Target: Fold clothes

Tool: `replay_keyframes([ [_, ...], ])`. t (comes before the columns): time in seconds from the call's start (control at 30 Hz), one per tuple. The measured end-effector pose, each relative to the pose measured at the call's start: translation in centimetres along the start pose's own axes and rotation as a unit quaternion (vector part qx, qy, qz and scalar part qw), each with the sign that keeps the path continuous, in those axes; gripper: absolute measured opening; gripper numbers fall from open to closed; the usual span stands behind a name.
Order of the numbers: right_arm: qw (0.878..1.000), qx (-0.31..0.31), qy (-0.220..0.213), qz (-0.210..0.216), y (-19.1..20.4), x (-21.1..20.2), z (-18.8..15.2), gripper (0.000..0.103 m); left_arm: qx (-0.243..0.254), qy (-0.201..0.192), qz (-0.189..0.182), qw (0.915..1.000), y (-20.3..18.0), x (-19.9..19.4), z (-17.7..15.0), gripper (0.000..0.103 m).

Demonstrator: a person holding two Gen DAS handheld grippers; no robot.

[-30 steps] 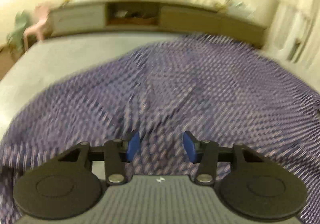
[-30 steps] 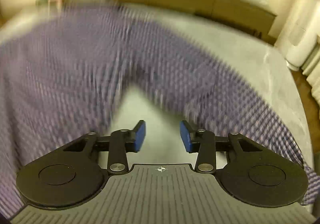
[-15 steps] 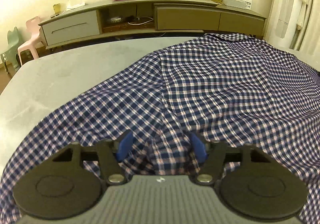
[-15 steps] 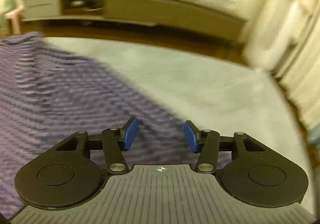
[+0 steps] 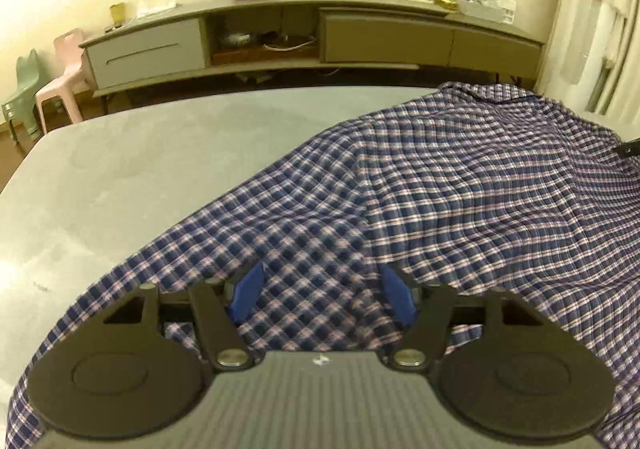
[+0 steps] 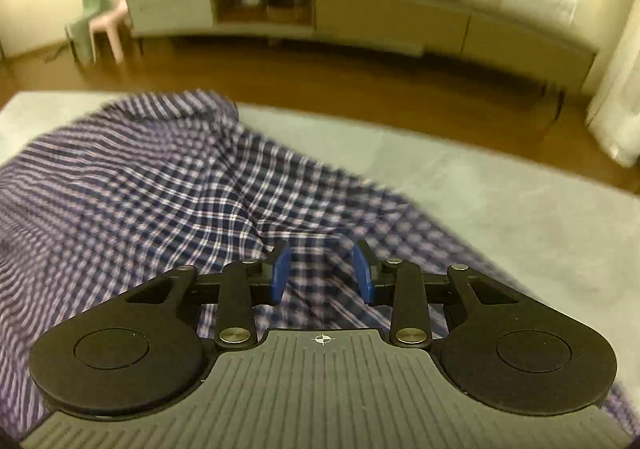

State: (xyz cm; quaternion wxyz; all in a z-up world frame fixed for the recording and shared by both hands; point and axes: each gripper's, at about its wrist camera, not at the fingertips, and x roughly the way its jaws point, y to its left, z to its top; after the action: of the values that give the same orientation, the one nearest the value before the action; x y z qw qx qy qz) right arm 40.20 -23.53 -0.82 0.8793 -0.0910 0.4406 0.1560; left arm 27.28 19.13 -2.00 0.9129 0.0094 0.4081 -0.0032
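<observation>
A blue-and-white checked shirt [image 5: 460, 185] lies spread and rumpled over a pale grey surface [image 5: 120, 169]. My left gripper [image 5: 324, 295] hangs open just over the shirt's near left part, a sleeve running down to the left beneath it. Its blue pads [image 5: 246, 291] stand wide apart with only cloth below them. In the right wrist view the same shirt [image 6: 160, 189] fills the left half. My right gripper [image 6: 320, 273] is open over a raised fold near the shirt's right edge, nothing pinched between its fingers.
A long low sideboard [image 5: 312, 33] with dishes and glasses on top runs along the far wall. Small pink [image 5: 64, 73] and green [image 5: 24, 89] chairs stand at the far left. Curtains [image 5: 600, 9] hang at the right. Wooden floor [image 6: 360, 89] lies beyond the surface's far edge.
Both grippers swung fast across the shirt, blurring the views. The left one has settled low over the left sleeve area; the right one has come over the shirt's right edge. Both stayed open.
</observation>
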Motion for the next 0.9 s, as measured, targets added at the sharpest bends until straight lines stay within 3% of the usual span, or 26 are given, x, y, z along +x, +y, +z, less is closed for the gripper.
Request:
replay_keyframes([
  [0.17,0.995,0.066,0.002,-0.072,-2.7,4.5,2.3,0.058,-0.02,-0.001,0.028,0.9994,1.2,-0.7,0.1,0.067],
  [0.23,0.99,0.076,0.012,-0.119,-3.3,5.5,3.0,0.055,-0.02,-0.004,0.042,0.9989,1.1,-1.0,0.2,0.063],
  [0.27,0.988,0.075,0.011,-0.137,-3.3,5.5,3.1,0.052,-0.022,-0.009,0.027,0.9994,1.0,-1.4,0.3,0.063],
  [0.3,0.988,0.064,-0.002,-0.143,-2.7,4.8,2.7,0.043,-0.024,-0.015,0.012,0.9995,0.8,-1.7,0.5,0.063],
  [0.33,0.989,0.057,-0.014,-0.136,-2.2,3.9,2.1,0.042,-0.024,-0.018,-0.004,0.9995,0.5,-2.0,0.6,0.063],
  [0.4,0.995,0.058,-0.034,-0.072,-1.4,1.5,-0.2,0.046,-0.005,-0.019,-0.037,0.9991,-1.1,-2.2,0.5,0.063],
  [0.47,0.998,0.048,-0.025,-0.027,-0.9,0.2,-3.1,0.048,0.011,-0.019,-0.062,0.9978,-2.6,-2.3,0.4,0.063],
  [0.53,0.999,0.026,0.005,-0.028,-1.2,0.7,-6.5,0.053,0.01,-0.01,-0.037,0.9992,-3.0,-1.9,0.2,0.066],
  [0.57,0.999,0.024,0.004,-0.037,-2.1,0.7,-7.9,0.056,0.01,-0.006,-0.025,0.9996,-3.2,-1.7,0.1,0.071],
  [0.6,0.998,0.037,-0.002,-0.045,-3.4,0.4,-9.0,0.067,0.009,-0.002,-0.012,0.9999,-3.4,-1.5,0.0,0.082],
  [0.63,0.997,0.053,-0.006,-0.052,-4.6,0.2,-9.9,0.067,0.009,0.003,0.0,1.0,-3.6,-1.3,0.0,0.083],
  [0.67,0.996,0.069,-0.003,-0.057,-5.6,0.0,-10.2,0.067,0.009,0.007,0.013,0.9999,-3.8,-1.2,-0.1,0.081],
  [0.7,0.995,0.078,0.0,-0.066,-6.1,-0.2,-10.6,0.066,0.01,0.008,0.022,0.9997,-4.1,-1.2,-0.2,0.072],
  [0.73,0.993,0.083,0.001,-0.08,-6.2,-0.6,-10.8,0.057,0.016,0.0,0.023,0.9996,-4.6,-2.0,-0.2,0.064],
  [0.8,0.992,0.075,-0.023,-0.098,-4.9,-2.6,-10.6,0.05,0.029,-0.015,0.019,0.9993,-5.7,-3.7,-0.3,0.064],
  [0.9,0.997,0.039,-0.064,-0.015,-0.8,-5.9,-11.9,0.053,0.055,-0.027,-0.027,0.9977,-8.2,-6.0,-1.4,0.066],
])
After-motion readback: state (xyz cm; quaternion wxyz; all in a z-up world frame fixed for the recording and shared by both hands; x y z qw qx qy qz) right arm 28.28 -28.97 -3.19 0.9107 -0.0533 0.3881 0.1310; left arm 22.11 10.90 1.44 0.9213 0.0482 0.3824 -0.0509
